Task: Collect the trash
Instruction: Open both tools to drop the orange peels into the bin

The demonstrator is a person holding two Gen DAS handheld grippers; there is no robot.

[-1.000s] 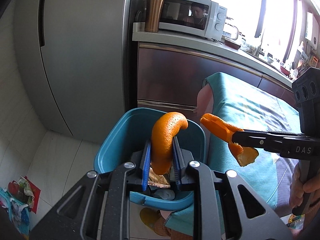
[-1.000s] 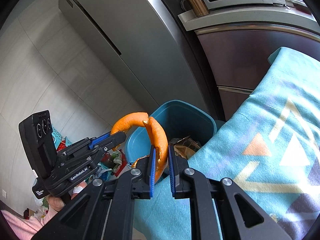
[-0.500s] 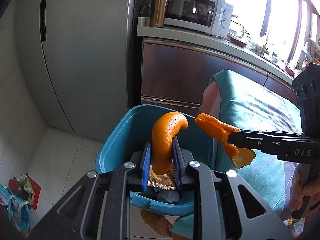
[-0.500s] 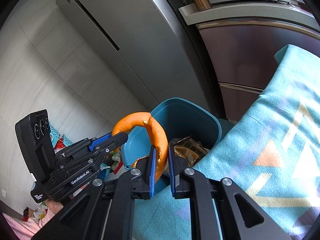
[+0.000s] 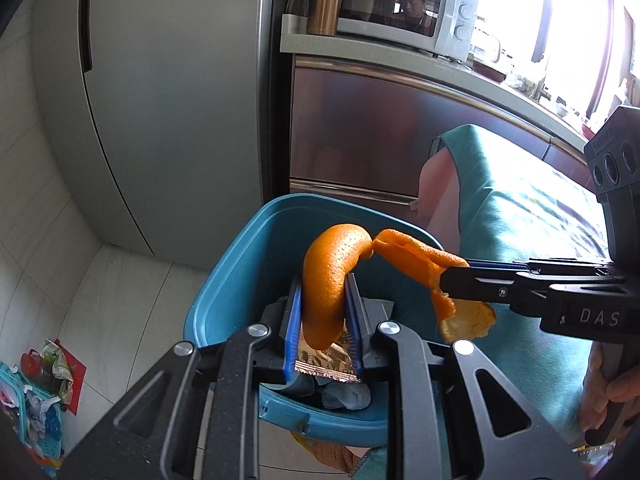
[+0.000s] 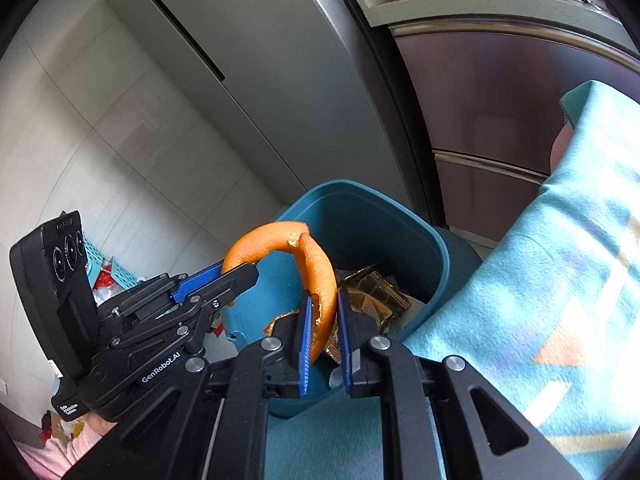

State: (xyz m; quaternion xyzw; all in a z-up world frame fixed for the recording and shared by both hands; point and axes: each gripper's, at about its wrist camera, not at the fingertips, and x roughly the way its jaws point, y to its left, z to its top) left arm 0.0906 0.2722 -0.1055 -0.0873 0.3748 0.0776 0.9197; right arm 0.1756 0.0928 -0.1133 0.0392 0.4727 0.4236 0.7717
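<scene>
Orange peel [image 5: 328,280] sits clamped in the left hand-held gripper [image 5: 322,316], its long axis rising from the pads and curling rightward at the top. There its tip touches, or nearly touches, a second peel [image 5: 416,256] pinched in the right hand-held gripper [image 6: 322,320], which reaches in from the right. Both pieces hang above the open teal bin [image 5: 256,248], directly below and slightly ahead, already holding a foil wrapper [image 6: 376,292]. Letting go should drop both straight in, I judge; neither hand is nearer.

glossy plastic bin [image 5: 224,280], dimpled peel [image 5: 328,280], brushed-metal fridge [image 5: 172,92].
</scene>
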